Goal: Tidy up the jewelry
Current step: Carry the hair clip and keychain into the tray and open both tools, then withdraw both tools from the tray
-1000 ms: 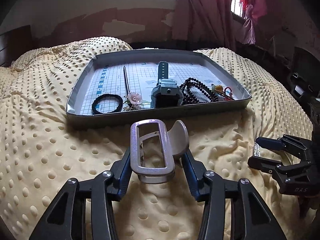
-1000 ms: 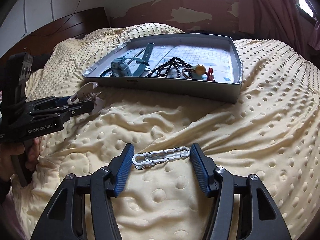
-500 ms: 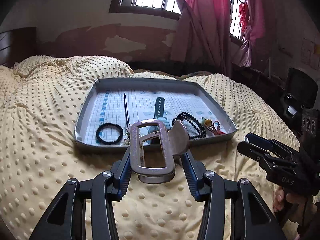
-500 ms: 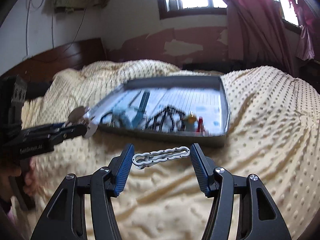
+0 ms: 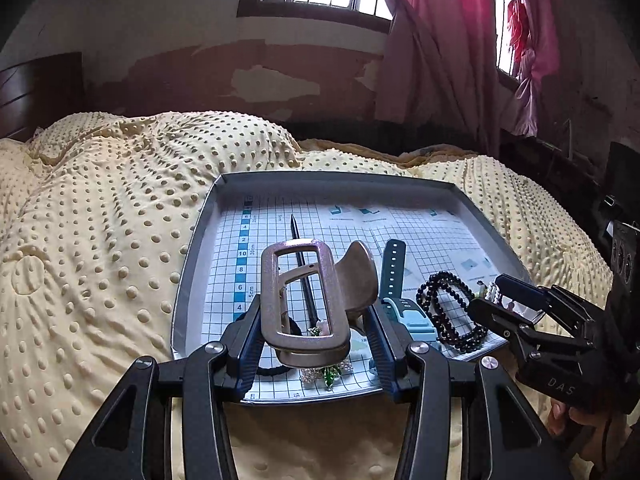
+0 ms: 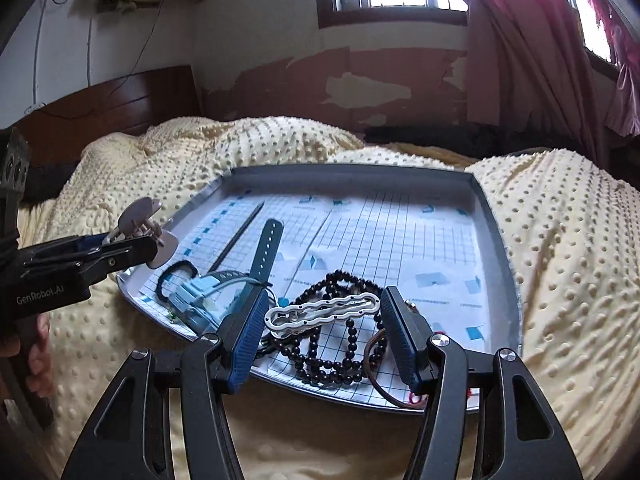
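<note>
My left gripper (image 5: 316,332) pinches a glittery mauve rectangular claw clip (image 5: 305,304); my right gripper (image 6: 320,316) clamps a white wavy-edged hair clip (image 6: 322,314) — both level above the grey tray's (image 5: 192,276) near edge. I'd lower each onto bare grid paper, clear of the black bead bracelet (image 6: 344,356), before releasing.

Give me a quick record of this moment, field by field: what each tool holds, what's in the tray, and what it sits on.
left tool: shut on metallic hair claw, over tray's near edge
right tool: shut on white hair clip, above the beads
tray: grey, grid paper liner
tray contents: teal watch, black bead strand, black hair tie, dark stick
surface: yellow dotted blanket
</note>
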Tool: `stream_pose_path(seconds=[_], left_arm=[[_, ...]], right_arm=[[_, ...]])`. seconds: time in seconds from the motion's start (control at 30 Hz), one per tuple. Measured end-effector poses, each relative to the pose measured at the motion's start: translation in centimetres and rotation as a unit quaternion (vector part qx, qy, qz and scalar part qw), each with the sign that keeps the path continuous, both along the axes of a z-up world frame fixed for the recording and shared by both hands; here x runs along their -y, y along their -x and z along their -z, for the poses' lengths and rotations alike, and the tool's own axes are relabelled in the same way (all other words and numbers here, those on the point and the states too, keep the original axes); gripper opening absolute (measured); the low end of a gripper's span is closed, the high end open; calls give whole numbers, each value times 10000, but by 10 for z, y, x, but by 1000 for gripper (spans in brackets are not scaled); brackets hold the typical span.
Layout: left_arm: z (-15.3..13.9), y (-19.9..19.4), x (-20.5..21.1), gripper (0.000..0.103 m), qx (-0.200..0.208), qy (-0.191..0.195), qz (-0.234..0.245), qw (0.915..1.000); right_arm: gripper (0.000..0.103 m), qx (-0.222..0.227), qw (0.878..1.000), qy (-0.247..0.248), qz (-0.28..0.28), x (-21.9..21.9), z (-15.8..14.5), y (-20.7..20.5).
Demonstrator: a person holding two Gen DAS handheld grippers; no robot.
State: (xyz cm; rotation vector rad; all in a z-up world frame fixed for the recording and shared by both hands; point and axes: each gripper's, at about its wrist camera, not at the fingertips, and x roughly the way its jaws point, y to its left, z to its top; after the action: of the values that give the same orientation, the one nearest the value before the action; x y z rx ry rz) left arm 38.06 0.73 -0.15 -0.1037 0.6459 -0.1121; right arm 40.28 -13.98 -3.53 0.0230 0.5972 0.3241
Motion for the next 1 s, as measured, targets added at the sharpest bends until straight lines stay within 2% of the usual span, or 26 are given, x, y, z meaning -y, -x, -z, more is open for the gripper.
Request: stream_pose_path(seconds=[0.17, 0.33, 0.47, 0.53, 0.67, 0.8, 0.87, 0.9, 0.97, 1.0], left_arm=[[12, -12, 2, 46, -337, 43, -16, 9994], [20, -14, 1, 46, -502, 298, -75, 9983], [23, -14, 0, 48, -558, 339, -115, 9978], [22, -13, -1, 61, -551, 358, -165, 9977], [14, -5, -7, 67, -385, 576, -259, 9973], [2, 7, -13, 85, -240, 742, -452, 9959], [-8, 16, -16, 93, -75, 767, -538, 9956], [-14, 23, -17, 100, 29, 762, -601, 9953], [-26, 37, -17, 103, 233, 734, -686, 9947], [-32, 46, -17, 103, 339, 700, -698, 9945]], right_arm=[[53, -200, 9998, -46, 51, 2, 8, -7], [54, -276, 9994, -192, 74, 8, 12, -8], [54, -304, 9992, -257, 75, 11, 13, -9], [54, -313, 9991, -281, 81, 12, 13, -9], [63, -193, 9990, -376, 141, 18, 8, -5], [66, 38, 9989, -420, 213, 24, -5, 4], [79, 251, 9985, -398, 282, 26, -15, 12], [83, 373, 9980, -397, 329, 28, -21, 18], [94, 635, 9962, -468, 374, 29, -36, 30], [96, 753, 9952, -491, 378, 30, -43, 36]])
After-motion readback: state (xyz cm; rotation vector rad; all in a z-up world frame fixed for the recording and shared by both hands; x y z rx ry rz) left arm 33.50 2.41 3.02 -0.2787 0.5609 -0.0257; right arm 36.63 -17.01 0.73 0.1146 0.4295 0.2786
